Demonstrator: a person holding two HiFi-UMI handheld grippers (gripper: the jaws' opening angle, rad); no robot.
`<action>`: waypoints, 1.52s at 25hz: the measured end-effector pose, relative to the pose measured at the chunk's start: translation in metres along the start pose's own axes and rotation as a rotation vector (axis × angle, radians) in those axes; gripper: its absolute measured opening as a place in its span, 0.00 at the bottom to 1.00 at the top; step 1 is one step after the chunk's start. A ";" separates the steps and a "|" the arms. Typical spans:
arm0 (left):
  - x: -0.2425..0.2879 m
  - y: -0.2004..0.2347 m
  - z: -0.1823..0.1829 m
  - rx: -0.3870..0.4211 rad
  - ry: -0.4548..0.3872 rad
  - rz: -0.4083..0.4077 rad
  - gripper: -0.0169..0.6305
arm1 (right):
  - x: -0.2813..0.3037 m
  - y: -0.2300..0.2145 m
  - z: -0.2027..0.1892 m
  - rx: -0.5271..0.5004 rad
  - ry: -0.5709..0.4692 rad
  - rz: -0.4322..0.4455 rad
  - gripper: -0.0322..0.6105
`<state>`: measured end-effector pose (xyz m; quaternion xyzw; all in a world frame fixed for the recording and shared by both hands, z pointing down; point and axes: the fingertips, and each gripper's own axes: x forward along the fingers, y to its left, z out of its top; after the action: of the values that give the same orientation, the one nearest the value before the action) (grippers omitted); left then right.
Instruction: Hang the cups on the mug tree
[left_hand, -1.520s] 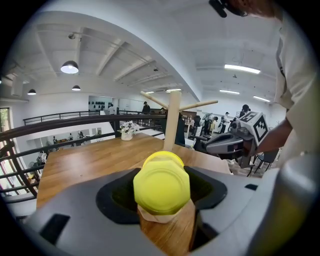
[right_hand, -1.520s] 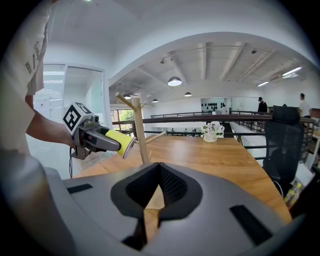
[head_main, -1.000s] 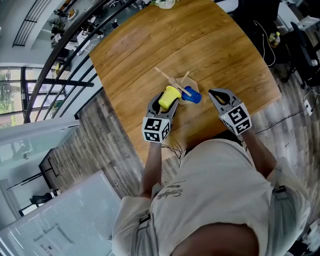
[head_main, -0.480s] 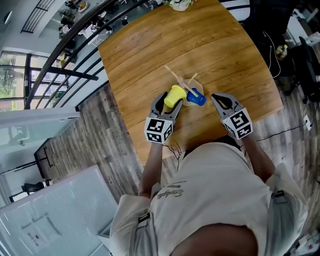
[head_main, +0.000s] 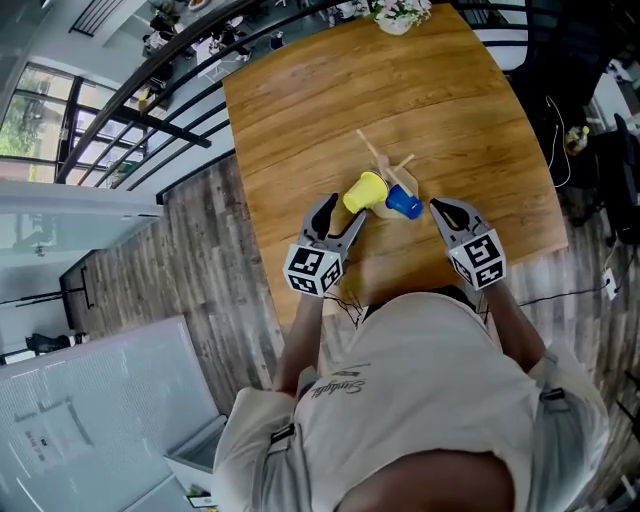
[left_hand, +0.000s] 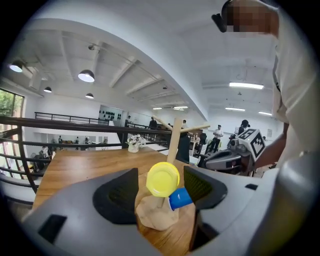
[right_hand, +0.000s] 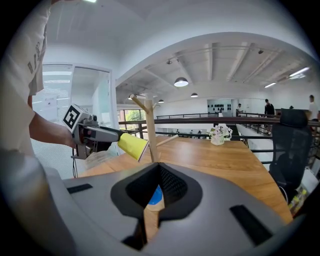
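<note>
A wooden mug tree (head_main: 378, 158) stands on the near half of the wooden table (head_main: 300, 110). A yellow cup (head_main: 366, 192) sits against its trunk, its bottom facing my left gripper (head_main: 345, 210). In the left gripper view the jaws stand wide apart on either side of the yellow cup (left_hand: 162, 179), with gaps on both sides, so the left gripper (left_hand: 161, 172) is open. A blue cup (head_main: 404, 204) lies low at the tree's base (left_hand: 155, 217). My right gripper (head_main: 440, 208) is just right of it, shut and empty. The blue cup (right_hand: 155, 196) shows past the shut right gripper (right_hand: 160, 172).
A white vase of flowers (head_main: 398, 14) stands at the table's far edge. A black railing (head_main: 190, 70) runs along the table's left side, with a drop beyond it. A black office chair (right_hand: 295, 145) is to the right. The table's near edge is under my arms.
A second ago the yellow cup sat between the left jaws. Now it is ahead of their tips at the tree, and the left gripper has drawn back. The right gripper has hardly moved.
</note>
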<state>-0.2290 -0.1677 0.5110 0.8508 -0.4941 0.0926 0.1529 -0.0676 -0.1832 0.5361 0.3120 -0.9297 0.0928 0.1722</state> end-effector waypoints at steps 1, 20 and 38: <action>-0.004 0.000 0.004 -0.007 -0.020 0.003 0.45 | 0.000 0.000 0.002 -0.004 -0.002 0.003 0.04; -0.060 -0.001 0.046 -0.030 -0.185 0.127 0.07 | -0.029 0.009 0.048 -0.078 -0.067 0.006 0.04; -0.071 -0.029 0.108 0.116 -0.186 0.178 0.06 | -0.050 0.014 0.152 -0.170 -0.273 -0.011 0.04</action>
<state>-0.2382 -0.1347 0.3832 0.8159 -0.5735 0.0547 0.0483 -0.0788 -0.1878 0.3758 0.3109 -0.9473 -0.0304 0.0707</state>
